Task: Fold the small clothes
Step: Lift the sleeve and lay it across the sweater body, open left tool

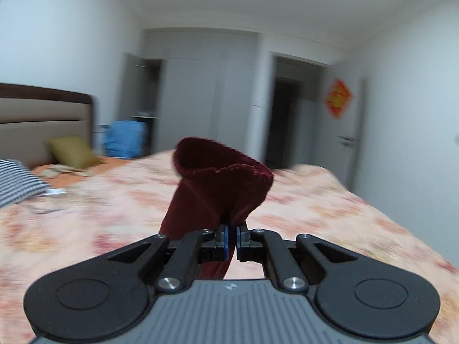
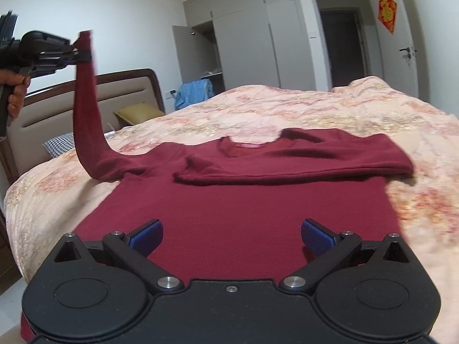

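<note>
A dark red sweater (image 2: 238, 209) lies flat on the bed, neck away from me. Its right sleeve (image 2: 301, 160) is folded across the chest. My left gripper (image 1: 232, 236) is shut on the cuff of the left sleeve (image 1: 221, 183) and holds it high above the bed; the right wrist view shows that gripper (image 2: 79, 50) at the upper left with the sleeve (image 2: 84, 109) hanging down to the shoulder. My right gripper (image 2: 231, 236) is open and empty, just above the sweater's lower body.
The bed has a pale floral cover (image 2: 373, 109). At its head are a brown and beige headboard (image 2: 129, 89), an olive pillow (image 2: 137, 113) and a checked pillow (image 2: 58, 144). Wardrobes (image 2: 246, 37) and an open doorway (image 2: 344, 43) are behind.
</note>
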### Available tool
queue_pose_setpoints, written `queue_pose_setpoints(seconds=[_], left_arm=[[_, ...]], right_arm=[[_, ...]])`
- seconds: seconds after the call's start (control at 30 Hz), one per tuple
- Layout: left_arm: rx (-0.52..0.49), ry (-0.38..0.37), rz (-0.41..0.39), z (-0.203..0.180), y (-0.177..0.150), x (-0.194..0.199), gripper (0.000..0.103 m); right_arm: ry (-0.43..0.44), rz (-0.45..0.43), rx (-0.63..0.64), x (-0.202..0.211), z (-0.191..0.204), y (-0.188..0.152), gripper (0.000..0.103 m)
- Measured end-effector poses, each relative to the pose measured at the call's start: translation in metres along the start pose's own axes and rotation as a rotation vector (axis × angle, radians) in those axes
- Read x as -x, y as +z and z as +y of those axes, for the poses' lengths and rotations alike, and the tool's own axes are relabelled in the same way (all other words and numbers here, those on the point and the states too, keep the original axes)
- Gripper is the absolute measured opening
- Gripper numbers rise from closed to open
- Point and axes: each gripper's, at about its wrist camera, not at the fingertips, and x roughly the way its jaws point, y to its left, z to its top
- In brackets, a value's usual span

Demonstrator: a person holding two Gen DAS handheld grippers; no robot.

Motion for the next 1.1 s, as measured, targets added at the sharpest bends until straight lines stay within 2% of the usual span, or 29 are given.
queue_pose_setpoints(seconds=[0.13,0.23,0.4,0.57,0.6,0.63,0.67,0.73,0.8,0.93,1.03,1.1], left_arm=[[-0.058,-0.111,0.084,-0.060,-0.030,-0.033,0.005],[-0.057,-0.175,0.175,-0.091,-0.064,-0.059,0.005],[-0.056,-0.214,0.304,-0.113,-0.122,-0.092,0.005],[-0.071,-0.243,0.397,-0.118,-0.156,-0.089,0.008],[-0.071,-0.253,0.412,-0.118,-0.159,-0.086,0.012],[-0.070,-0.265,0.422,-0.118,-0.161,-0.084,0.028],[-0.065,-0.275,0.430,-0.117,-0.161,-0.081,0.054],[-0.055,-0.280,0.426,-0.114,-0.160,-0.074,0.072],[-0.064,-0.294,0.419,-0.110,-0.156,-0.065,0.073],[-0.085,-0.276,0.390,-0.092,-0.152,-0.043,0.090],[-0.126,-0.202,0.381,-0.068,-0.152,-0.028,0.092],[-0.134,-0.127,0.383,-0.047,-0.154,-0.021,0.094]], right_arm=[[-0.049,0.004,-0.017,0.014,-0.026,-0.004,0.102],[-0.082,0.014,-0.028,0.025,-0.044,-0.009,0.102],[-0.115,0.034,-0.043,0.039,-0.066,-0.018,0.102],[-0.120,0.052,-0.067,0.039,-0.074,-0.025,0.102],[-0.118,0.054,-0.070,0.039,-0.075,-0.026,0.102],[-0.116,0.053,-0.072,0.038,-0.075,-0.026,0.102],[-0.114,0.053,-0.074,0.037,-0.075,-0.026,0.102],[-0.107,0.050,-0.079,0.036,-0.073,-0.024,0.102],[-0.094,0.047,-0.086,0.033,-0.072,-0.021,0.102],[-0.070,0.040,-0.089,0.029,-0.067,-0.013,0.102],[-0.035,0.038,-0.108,0.022,-0.066,-0.005,0.102],[-0.009,0.040,-0.115,0.015,-0.064,0.003,0.103]])
